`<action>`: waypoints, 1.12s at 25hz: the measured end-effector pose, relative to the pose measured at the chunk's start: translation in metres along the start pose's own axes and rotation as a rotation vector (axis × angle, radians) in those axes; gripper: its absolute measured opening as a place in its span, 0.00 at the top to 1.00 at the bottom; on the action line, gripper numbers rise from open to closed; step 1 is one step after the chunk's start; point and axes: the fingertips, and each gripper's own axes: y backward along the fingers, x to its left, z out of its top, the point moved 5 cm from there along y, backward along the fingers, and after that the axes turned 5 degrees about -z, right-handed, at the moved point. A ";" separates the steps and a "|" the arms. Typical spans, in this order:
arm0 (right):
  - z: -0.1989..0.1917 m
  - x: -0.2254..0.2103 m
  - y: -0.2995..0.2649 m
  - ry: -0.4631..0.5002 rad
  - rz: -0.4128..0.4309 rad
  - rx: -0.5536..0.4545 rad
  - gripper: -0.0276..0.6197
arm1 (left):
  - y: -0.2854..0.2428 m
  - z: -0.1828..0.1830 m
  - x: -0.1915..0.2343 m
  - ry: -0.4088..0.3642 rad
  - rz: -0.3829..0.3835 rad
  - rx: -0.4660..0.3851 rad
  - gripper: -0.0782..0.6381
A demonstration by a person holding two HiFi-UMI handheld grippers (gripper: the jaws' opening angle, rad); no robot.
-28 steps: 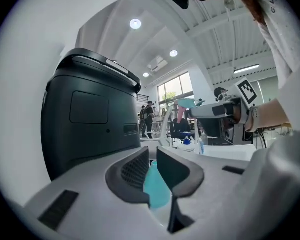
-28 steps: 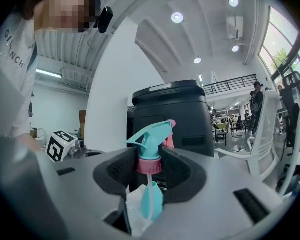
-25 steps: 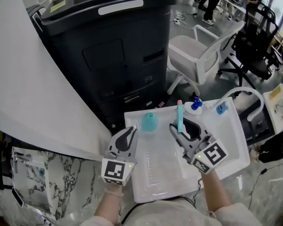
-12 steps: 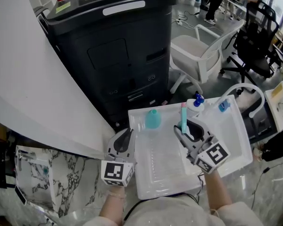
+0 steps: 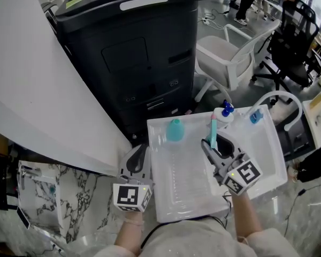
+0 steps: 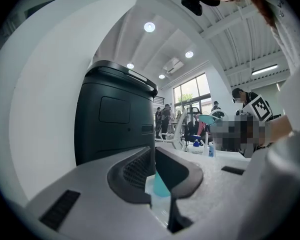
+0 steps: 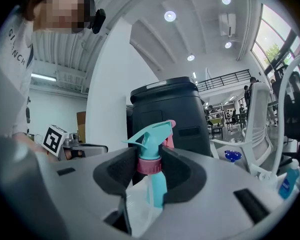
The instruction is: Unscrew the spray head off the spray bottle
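The teal spray head (image 5: pixel 213 128) with a pink collar and its dip tube is clamped upright in my right gripper (image 5: pixel 214 143), over the right half of the white tray (image 5: pixel 187 189). In the right gripper view the jaws press on the pink collar of the spray head (image 7: pixel 151 134), with my right gripper (image 7: pixel 151 159) pointing level. The teal bottle (image 5: pixel 174 130) stands alone, without a head, at the tray's far left part. My left gripper (image 5: pixel 138 155) sits shut and empty just off the tray's left edge. The bottle (image 6: pixel 160 185) shows beyond my left gripper (image 6: pixel 154 160), untouched.
A blue-capped white bottle (image 5: pixel 224 113) and a small blue bottle (image 5: pixel 253 117) stand at the tray's far right. A big black bin (image 5: pixel 134 52) rises behind the tray, a white chair (image 5: pixel 224 58) beside it. Marble tabletop (image 5: pixel 53 197) lies to the left.
My left gripper has drawn back from the teal bottle toward the tray's left edge. The right gripper keeps its hold on the spray head and has shifted slightly.
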 end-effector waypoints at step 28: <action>-0.004 -0.011 -0.002 -0.016 -0.028 -0.004 0.72 | 0.010 -0.004 0.010 0.022 0.061 -0.016 0.84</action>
